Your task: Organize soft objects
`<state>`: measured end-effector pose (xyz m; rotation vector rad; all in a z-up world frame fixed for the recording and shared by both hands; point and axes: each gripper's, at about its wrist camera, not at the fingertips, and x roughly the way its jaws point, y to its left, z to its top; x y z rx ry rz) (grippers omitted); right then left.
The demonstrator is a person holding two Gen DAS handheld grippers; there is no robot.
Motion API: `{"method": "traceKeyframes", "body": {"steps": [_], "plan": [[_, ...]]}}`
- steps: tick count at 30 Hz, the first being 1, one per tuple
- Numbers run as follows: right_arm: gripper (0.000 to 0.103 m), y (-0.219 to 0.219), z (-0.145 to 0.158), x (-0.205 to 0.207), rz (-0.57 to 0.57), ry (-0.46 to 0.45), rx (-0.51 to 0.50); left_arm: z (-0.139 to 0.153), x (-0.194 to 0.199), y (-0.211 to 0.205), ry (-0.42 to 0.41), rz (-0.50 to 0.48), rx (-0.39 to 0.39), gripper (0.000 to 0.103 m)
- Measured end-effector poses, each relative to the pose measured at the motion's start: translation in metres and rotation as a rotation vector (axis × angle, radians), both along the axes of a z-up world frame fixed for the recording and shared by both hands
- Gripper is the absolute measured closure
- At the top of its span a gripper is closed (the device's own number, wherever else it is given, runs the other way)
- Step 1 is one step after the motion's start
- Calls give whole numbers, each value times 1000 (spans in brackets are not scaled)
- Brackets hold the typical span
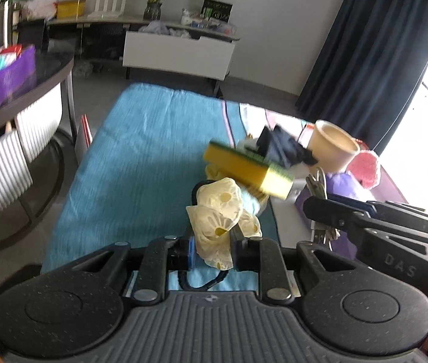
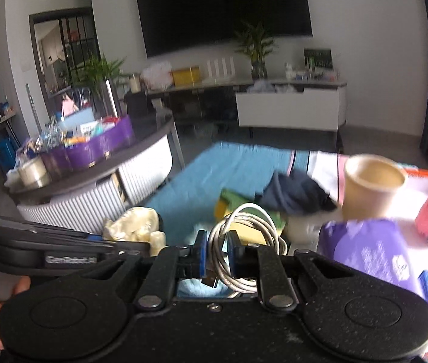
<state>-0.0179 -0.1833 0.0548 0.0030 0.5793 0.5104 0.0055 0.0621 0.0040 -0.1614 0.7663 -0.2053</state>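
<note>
Your left tongs point(image 1: 212, 246) clamp the crumpled pale-yellow cloth point(image 1: 218, 211); your right tongs point(image 2: 217, 252) pinch the coiled white cable point(image 2: 244, 242). Both seem lifted; next, carry each to its sorted spot.

Both cams sit close behind own jaws, tilted down over the teal cloth point(image 1: 141, 157). Left cam looks toward its far edge; right cam likewise, from beside. Shared: paper cup point(image 2: 371, 184), TV wall.
</note>
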Motion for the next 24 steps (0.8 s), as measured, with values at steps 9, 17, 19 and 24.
{"method": "traceKeyframes", "body": {"steps": [9,17,19,24], "plan": [[85,-3,27,1,-31,-62,2,22,14,-14,-34,58,65,80],[85,-8,32,0,-40,-74,16,30,18,-19,-39,63,76,80],[85,-10,34,-1,-42,-83,18,32,18,-21,-43,59,75,80],[85,-17,43,-2,-59,-106,27,38,20,-29,-49,40,73,80]]}}
